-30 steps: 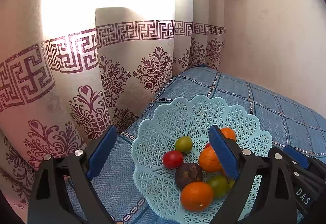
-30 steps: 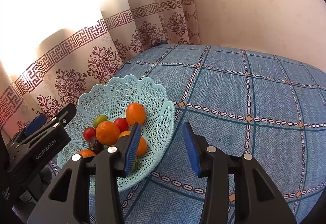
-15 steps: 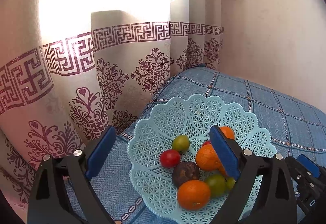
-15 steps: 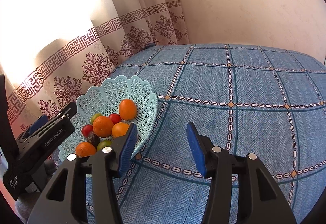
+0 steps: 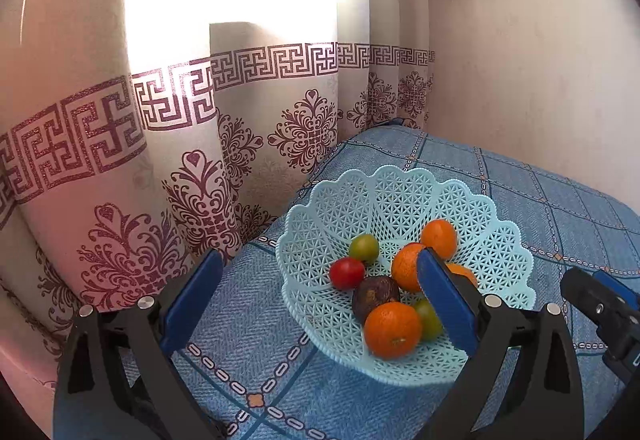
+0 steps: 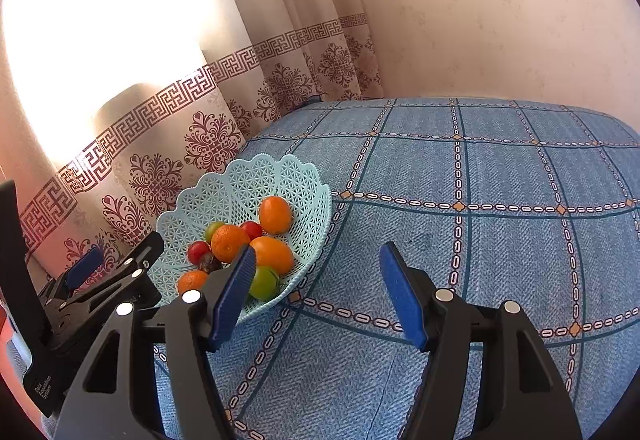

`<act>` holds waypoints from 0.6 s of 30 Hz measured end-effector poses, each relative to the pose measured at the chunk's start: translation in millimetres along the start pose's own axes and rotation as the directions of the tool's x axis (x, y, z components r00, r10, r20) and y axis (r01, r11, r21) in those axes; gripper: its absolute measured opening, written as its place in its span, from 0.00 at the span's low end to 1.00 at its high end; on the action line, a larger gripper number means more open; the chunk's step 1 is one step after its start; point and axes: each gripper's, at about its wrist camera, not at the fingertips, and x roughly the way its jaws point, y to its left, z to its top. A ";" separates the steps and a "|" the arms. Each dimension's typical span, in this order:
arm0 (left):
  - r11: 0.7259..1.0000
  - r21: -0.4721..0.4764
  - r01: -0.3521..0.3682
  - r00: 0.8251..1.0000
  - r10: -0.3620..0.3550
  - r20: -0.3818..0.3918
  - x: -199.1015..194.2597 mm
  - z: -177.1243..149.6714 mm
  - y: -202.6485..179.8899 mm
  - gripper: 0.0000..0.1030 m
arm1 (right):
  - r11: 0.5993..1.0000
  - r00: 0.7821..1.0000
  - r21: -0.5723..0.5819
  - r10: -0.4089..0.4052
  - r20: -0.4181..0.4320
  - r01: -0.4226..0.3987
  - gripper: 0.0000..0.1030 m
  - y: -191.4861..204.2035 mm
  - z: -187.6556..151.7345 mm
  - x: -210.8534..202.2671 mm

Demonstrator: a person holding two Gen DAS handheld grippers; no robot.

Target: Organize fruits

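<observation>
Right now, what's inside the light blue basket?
The basket holds four oranges, two red tomatoes, two green ones and a dark brown fruit. Anything beneath the pile is hidden.

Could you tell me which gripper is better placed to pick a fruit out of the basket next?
Left. The left gripper, jaws open, points at the fruit in the light blue lattice plastic basket; the right gripper faces mostly bare blue checked cloth.

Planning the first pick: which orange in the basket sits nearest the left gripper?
The orange at the basket's near edge, beside the dark brown fruit; the others lie farther back.
</observation>
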 end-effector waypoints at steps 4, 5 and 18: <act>1.000 0.024 -0.017 1.000 0.017 0.019 -17.9 -4.7 7.3 0.97 | 1.000 1.000 -0.022 0.005 0.018 -0.005 0.81 3.0 -1.4 -5.3; 0.999 0.028 -0.023 1.000 0.022 0.020 -21.4 -6.0 9.0 0.97 | 0.999 0.999 -0.040 -0.002 0.032 0.004 0.84 5.6 -1.9 -7.5; 0.993 0.063 -0.104 0.994 0.103 0.023 -44.7 -23.6 31.1 0.97 | 0.968 0.998 -0.246 -0.031 0.054 0.043 0.95 42.4 -19.5 -6.7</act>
